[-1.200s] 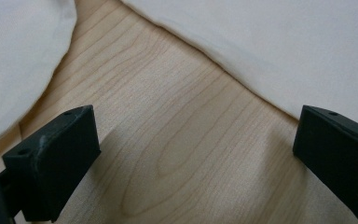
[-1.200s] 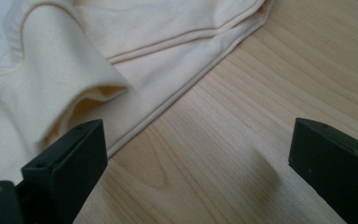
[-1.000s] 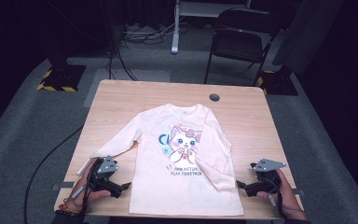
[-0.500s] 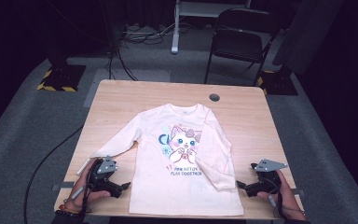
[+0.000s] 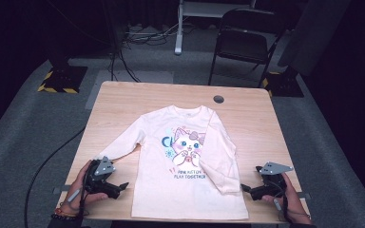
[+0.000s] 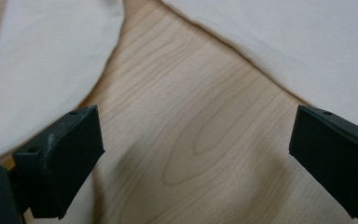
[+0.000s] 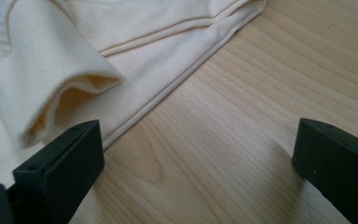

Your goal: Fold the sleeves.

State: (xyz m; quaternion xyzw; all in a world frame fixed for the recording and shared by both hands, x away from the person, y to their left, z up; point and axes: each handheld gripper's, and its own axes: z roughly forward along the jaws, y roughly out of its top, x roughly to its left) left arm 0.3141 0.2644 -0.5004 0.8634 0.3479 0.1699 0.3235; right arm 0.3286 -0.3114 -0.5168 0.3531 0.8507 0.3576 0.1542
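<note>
The left claw (image 5: 120,187), jaws spread wide and empty, rests on the wooden surface (image 5: 123,102) near its front-left corner; the long-sleeved shirt (image 5: 185,161) lies just to its right, its outstretched left sleeve (image 5: 119,145) just beyond it. The shirt's long axis runs front to back, its hem at the front edge. It is soft, pale cream knit with a cat print (image 5: 186,142). The right claw (image 5: 245,189), equally open, sits just beside the folded-in ribbed cuff (image 7: 51,84), nearer the cloth.
</note>
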